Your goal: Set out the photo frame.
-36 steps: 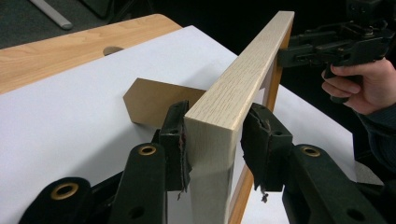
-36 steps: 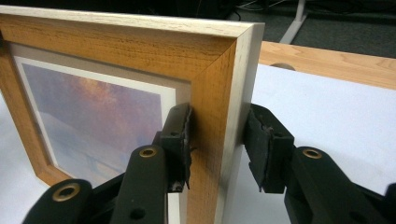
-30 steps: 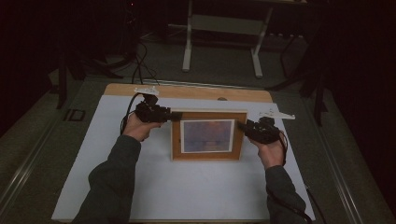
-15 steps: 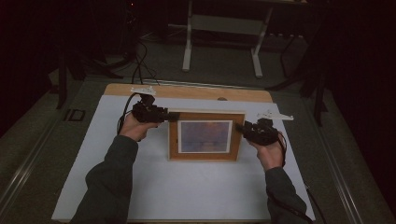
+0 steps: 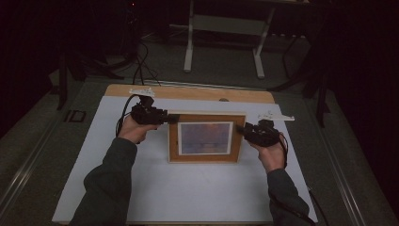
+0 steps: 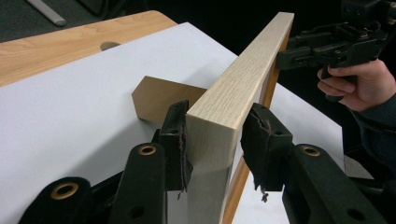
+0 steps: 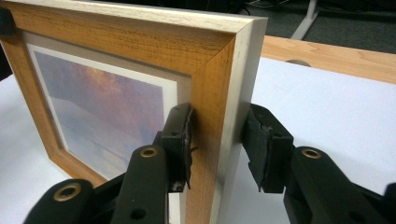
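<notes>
- The left gripper (image 6: pixel 212 140) straddles one side rail of a wooden picture frame (image 6: pixel 243 70); its left pad lies against the pale outer edge, while a thin gap shows beside the right pad, so whether the grip is firm on both faces cannot be told.
- The right gripper (image 7: pixel 217 140) takes the opposite rail the same way: one pad presses on the amber front moulding, and the other stands just off the back edge.
- In the high view, the left gripper (image 5: pixel 150 114) and right gripper (image 5: pixel 256 133) flank the picture frame (image 5: pixel 207 137), which stands near the middle of a white sheet (image 5: pixel 188 193) over the wooden table (image 5: pixel 188 92), tilted back on its lower edge.
- A brown cardboard easel flap (image 6: pixel 159 98) juts from the frame's back onto the sheet.
- The frame looks stiff and moderately heavy, with smooth finished wood that may slip between hard pads; its glazed print (image 7: pixel 107 116) is likely fragile, so the solid side rails, gripped mid-height, look like the safest hold.
- Pressure on the print or on the thin easel flap would risk damage.
- Open sheet lies ahead of and behind the frame, giving room to lay it flat or set it upright.
- The far strip of bare table and the sheet's side edges are the nearest limits; beyond them the floor drops away.
</notes>
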